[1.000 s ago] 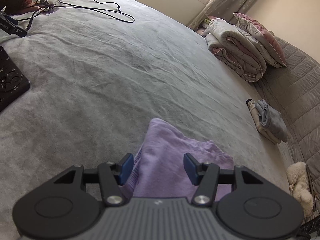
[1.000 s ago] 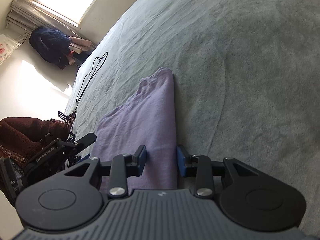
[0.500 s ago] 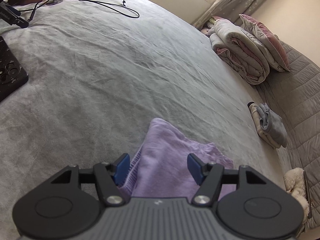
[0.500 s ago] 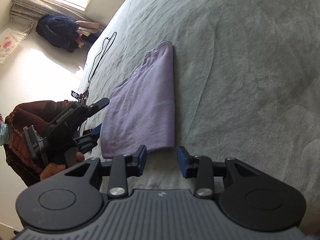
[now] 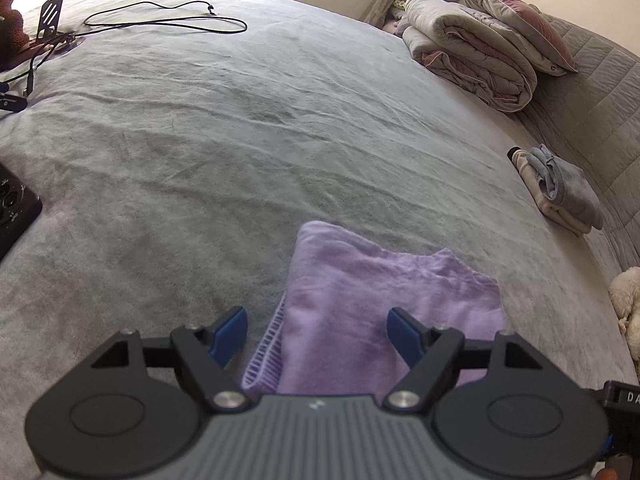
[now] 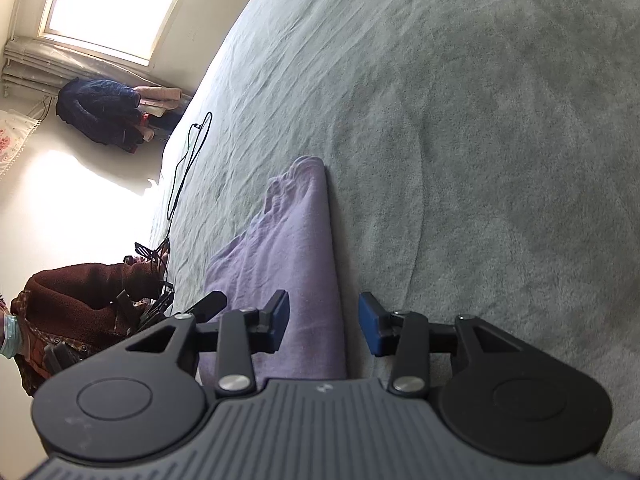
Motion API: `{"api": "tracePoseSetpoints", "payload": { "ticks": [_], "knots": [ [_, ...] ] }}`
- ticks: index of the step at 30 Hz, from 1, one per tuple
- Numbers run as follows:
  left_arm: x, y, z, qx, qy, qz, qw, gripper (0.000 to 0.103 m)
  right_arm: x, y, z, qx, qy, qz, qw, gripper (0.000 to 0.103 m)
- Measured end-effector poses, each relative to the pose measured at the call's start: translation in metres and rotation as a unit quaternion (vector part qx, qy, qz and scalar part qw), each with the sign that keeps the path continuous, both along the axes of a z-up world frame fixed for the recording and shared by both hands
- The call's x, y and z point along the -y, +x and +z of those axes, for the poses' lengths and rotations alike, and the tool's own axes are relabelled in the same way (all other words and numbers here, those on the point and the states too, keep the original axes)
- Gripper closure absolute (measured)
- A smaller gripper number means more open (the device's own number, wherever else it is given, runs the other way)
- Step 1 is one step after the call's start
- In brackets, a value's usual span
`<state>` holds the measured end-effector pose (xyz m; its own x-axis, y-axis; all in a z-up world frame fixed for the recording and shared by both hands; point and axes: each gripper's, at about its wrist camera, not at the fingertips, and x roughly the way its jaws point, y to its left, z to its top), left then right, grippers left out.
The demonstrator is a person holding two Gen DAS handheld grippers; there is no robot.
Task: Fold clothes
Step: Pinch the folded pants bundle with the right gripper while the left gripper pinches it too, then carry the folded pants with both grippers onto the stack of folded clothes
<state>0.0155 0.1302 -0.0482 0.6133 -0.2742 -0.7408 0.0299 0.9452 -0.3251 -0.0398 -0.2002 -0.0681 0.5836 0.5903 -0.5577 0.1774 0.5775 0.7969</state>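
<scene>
A folded purple garment [image 5: 376, 300] lies flat on the grey bed cover [image 5: 240, 140]. My left gripper [image 5: 318, 334] is open above the garment's near end, its blue pads apart on either side of it. In the right wrist view the same garment [image 6: 296, 264] stretches away from me. My right gripper [image 6: 324, 326] is open over its near right edge, holding nothing. The garment's near end is hidden under both gripper bodies.
A pile of folded clothes [image 5: 560, 188] lies at the bed's right side, with folded quilts and a pillow [image 5: 480, 52] beyond. A black cable [image 5: 160, 24] and a phone stand [image 5: 50, 16] lie far left, a dark device [image 5: 12, 208] at the left edge, a plush toy [image 5: 628, 300] at the right.
Both grippers have opened wider. The right gripper pulled back from the garment half a second ago and has come forward over its near edge again. The garment lies still.
</scene>
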Motion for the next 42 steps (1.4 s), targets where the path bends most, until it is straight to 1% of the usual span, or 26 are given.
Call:
{"api": "tracePoseSetpoints", "payload": {
  "ticks": [6, 9, 17, 19, 21, 22, 26, 27, 28, 31, 32, 33, 34, 36, 37, 38, 39, 42],
  "knots": [
    [-0.005, 0.003, -0.004, -0.002, -0.017, 0.000, 0.9999, 0.024, -0.007, 0.015, 0.000, -0.011, 0.001, -0.003, 1.000, 0.057],
    [-0.004, 0.003, -0.004, 0.000, -0.011, -0.010, 0.9999, 0.024, -0.009, 0.024, 0.005, -0.015, -0.009, -0.004, 1.000, 0.057],
    [-0.004, 0.008, -0.006, 0.003, -0.024, -0.006, 0.9997, 0.025, -0.015, 0.048, 0.001, -0.009, -0.020, -0.014, 1.000, 0.057],
    [-0.004, 0.009, -0.006, 0.004, -0.029, -0.006, 0.9996, 0.028, -0.018, 0.049, 0.000, 0.000, -0.023, -0.012, 1.000, 0.056],
    [-0.004, 0.011, -0.007, 0.004, -0.038, -0.011, 0.9992, 0.037, -0.021, 0.048, -0.002, 0.011, -0.025, -0.013, 1.000, 0.056],
    [-0.003, 0.011, -0.007, 0.003, -0.038, -0.014, 0.9992, 0.039, -0.022, 0.046, -0.003, 0.019, -0.026, -0.012, 0.999, 0.056],
    [0.001, 0.011, -0.007, 0.004, -0.033, -0.024, 0.9991, 0.040, -0.019, 0.034, -0.010, 0.054, -0.023, -0.005, 0.998, 0.056],
    [0.002, 0.011, -0.007, 0.004, -0.032, -0.027, 0.9991, 0.041, -0.018, 0.032, -0.012, 0.062, -0.020, -0.004, 0.998, 0.059],
    [0.003, 0.011, -0.008, 0.005, -0.031, -0.028, 0.9991, 0.042, -0.018, 0.031, -0.013, 0.066, -0.021, -0.003, 0.998, 0.060],
    [0.003, 0.010, -0.009, 0.010, -0.035, -0.022, 0.9991, 0.047, -0.019, 0.028, -0.014, 0.079, -0.023, -0.002, 0.997, 0.061],
    [0.002, 0.010, -0.010, 0.012, -0.040, -0.018, 0.9990, 0.050, -0.019, 0.028, -0.015, 0.084, -0.023, -0.001, 0.996, 0.061],
    [0.002, 0.010, -0.011, 0.013, -0.044, -0.014, 0.9989, 0.055, -0.019, 0.027, -0.016, 0.088, -0.024, -0.001, 0.996, 0.061],
    [0.001, 0.010, -0.012, 0.014, -0.054, -0.010, 0.9984, 0.059, -0.019, 0.027, -0.016, 0.092, -0.025, 0.000, 0.995, 0.062],
    [-0.001, 0.010, -0.016, 0.016, -0.079, -0.002, 0.9968, 0.075, -0.021, 0.029, -0.017, 0.096, -0.030, 0.002, 0.995, 0.069],
    [-0.001, 0.010, -0.018, 0.017, -0.091, 0.003, 0.9957, 0.077, -0.022, 0.031, -0.018, 0.099, -0.032, 0.004, 0.995, 0.072],
    [-0.002, 0.010, -0.020, 0.017, -0.103, 0.007, 0.9945, 0.080, -0.022, 0.032, -0.020, 0.099, -0.033, 0.004, 0.995, 0.082],
    [-0.003, 0.008, -0.022, 0.022, -0.112, 0.013, 0.9934, 0.081, -0.022, 0.033, -0.021, 0.100, -0.032, 0.004, 0.994, 0.085],
    [-0.005, 0.001, -0.024, 0.036, -0.139, 0.035, 0.9890, 0.083, -0.015, 0.031, -0.025, 0.108, -0.008, -0.003, 0.994, 0.087]
  ]
}}
